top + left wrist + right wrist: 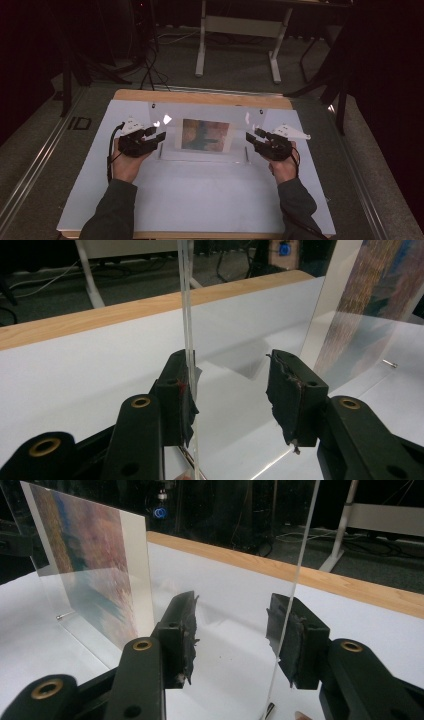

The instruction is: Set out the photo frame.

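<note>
A clear acrylic picture stand (202, 112) stands upright in the middle of the table, with a colourful print (205, 135) in it. My left gripper (156, 134) sits at the stand's left end and my right gripper (254, 135) at its right end. In the left gripper view the pane's edge (187, 315) runs between the jaws of the left gripper (230, 385), against the left pad (186, 400), with a wide gap to the other pad. In the right gripper view the pane's edge (300, 565) lies by the right pad (290, 640) of the right gripper (232, 625), far from the left pad.
A white sheet (200, 200) covers the wooden table, whose far edge (200, 97) shows bare wood. A small metal pin (390, 363) sits at the stand's base. Beyond the table are white desk legs (201, 50) and cables on a dark floor.
</note>
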Tool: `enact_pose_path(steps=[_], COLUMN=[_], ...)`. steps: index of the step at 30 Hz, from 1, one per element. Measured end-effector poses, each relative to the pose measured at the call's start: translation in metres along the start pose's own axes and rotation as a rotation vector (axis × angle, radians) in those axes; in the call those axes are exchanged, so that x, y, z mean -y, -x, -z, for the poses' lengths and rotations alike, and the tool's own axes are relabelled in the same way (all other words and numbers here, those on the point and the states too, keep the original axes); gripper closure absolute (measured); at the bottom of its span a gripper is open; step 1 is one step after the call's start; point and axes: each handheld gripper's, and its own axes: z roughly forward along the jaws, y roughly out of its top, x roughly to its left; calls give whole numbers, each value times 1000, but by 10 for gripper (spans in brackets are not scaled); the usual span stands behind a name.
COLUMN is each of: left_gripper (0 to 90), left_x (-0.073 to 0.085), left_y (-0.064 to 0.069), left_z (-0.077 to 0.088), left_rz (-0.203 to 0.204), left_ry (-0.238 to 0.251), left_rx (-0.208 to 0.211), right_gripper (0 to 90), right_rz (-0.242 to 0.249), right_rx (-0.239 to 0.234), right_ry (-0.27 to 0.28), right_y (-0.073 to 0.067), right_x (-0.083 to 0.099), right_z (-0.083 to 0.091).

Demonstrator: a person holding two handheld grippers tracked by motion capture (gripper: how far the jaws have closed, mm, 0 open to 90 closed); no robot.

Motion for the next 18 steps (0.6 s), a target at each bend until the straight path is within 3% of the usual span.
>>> enact_pose_path(steps=[18], left_gripper=[543], left_x=[4], left_y=[3], left_z=[4], left_rz=[2], left_ry=[9], left_rx=[-1], right_gripper=[529], right_rz=[2], right_rx=[-16], right_ry=[-2], right_y=[2], right_x=[1], right_z=[1])
